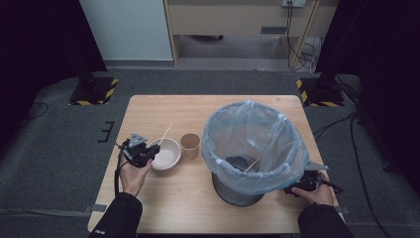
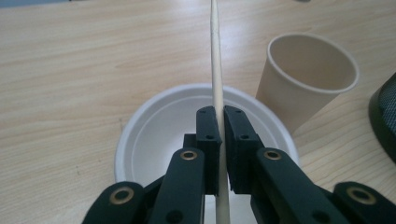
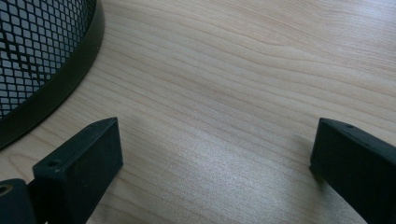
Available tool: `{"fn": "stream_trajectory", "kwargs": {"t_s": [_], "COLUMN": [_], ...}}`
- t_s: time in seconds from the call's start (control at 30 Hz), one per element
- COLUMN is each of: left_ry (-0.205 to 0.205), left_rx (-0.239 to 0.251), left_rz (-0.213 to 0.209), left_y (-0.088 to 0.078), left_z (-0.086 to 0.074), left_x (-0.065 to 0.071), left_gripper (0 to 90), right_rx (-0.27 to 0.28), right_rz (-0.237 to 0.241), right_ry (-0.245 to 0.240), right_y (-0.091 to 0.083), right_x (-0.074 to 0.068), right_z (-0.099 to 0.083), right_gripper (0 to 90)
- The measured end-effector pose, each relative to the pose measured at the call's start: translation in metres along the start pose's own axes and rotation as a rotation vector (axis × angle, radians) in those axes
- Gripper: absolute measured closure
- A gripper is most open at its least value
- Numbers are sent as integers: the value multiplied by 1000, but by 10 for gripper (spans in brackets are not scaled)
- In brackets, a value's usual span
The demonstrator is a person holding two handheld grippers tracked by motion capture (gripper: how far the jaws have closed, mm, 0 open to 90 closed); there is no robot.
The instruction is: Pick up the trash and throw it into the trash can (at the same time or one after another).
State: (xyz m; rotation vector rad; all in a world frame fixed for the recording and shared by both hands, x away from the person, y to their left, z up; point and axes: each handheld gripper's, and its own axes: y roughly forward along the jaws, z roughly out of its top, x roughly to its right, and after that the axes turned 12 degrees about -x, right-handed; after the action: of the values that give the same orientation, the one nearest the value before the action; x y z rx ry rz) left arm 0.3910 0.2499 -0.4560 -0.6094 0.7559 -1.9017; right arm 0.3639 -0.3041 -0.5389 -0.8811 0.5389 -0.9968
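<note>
A thin wooden stick (image 2: 215,70) is clamped upright in the left hand-held gripper (image 2: 220,140) above a white bowl (image 2: 154,126); it could slip if tilted, while the right hand-held gripper (image 3: 212,158) is held apart over the bench (image 3: 243,70).

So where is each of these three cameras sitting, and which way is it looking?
High view: above the person's side, looking forward and down on the table; both forearms and hands enter from below, left gripper by the white bowl.
Left gripper view: rides that gripper, looking along its jaws, closed on a wooden stick over the bowl.
Right gripper view: rides the right gripper, jaws apart, looking down at bare wood beside the mesh bin.
Shared: the bowl and paper cup in the first two.
</note>
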Motion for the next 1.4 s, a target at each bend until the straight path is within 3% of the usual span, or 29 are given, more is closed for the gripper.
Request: {"fn": "stream_trajectory", "kwargs": {"t_s": [0.33,1.4], "left_ry": [-5,38], "left_rx": [90,368], "left_rz": [-14,-94], "left_y": [-21,-90], "left_z": [8,36], "left_x": [2,29], "left_gripper": [849,850], "right_rx": [0,0], "right_rz": [0,0], "right_ry": [0,0], "right_y": [0,0], "right_x": [0,0], "right_z": [0,0], "right_gripper": [24,24]}}
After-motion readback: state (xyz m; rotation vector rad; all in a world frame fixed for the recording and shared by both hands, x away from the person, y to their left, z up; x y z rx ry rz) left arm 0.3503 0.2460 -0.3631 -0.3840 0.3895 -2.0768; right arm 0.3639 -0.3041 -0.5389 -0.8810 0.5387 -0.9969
